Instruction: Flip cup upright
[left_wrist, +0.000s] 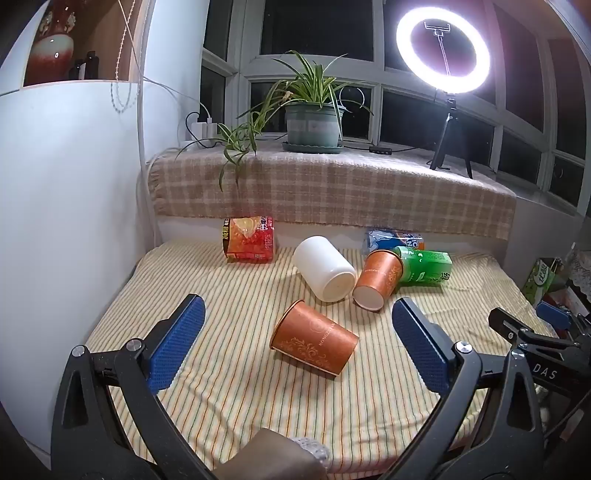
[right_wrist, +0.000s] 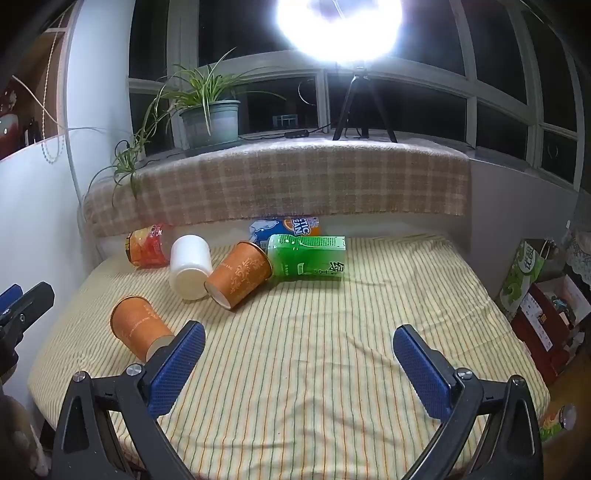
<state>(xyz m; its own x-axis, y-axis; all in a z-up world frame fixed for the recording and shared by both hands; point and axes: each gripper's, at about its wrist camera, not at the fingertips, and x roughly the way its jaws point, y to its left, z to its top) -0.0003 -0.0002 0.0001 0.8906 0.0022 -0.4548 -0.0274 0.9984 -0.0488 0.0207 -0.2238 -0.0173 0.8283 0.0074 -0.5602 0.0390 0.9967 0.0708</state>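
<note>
Three cups lie on their sides on the striped tablecloth (left_wrist: 229, 387). The near orange paper cup (left_wrist: 314, 338) lies just ahead of my left gripper (left_wrist: 298, 325), which is open and empty; this cup also shows in the right wrist view (right_wrist: 138, 326). A second orange paper cup (left_wrist: 378, 278) lies farther back, touching a white cup (left_wrist: 323, 267); both show in the right wrist view as well, orange (right_wrist: 240, 274) and white (right_wrist: 190, 266). My right gripper (right_wrist: 299, 343) is open and empty, to the right of the cups over bare cloth.
A red snack pack (left_wrist: 249, 239), a green drink carton (left_wrist: 426, 266) and a blue pack (left_wrist: 393, 238) lie at the back. Behind is a plaid-covered sill (left_wrist: 332, 188) with a potted plant (left_wrist: 314, 123) and ring light (left_wrist: 443, 51). Boxes (right_wrist: 543, 306) stand right of the table.
</note>
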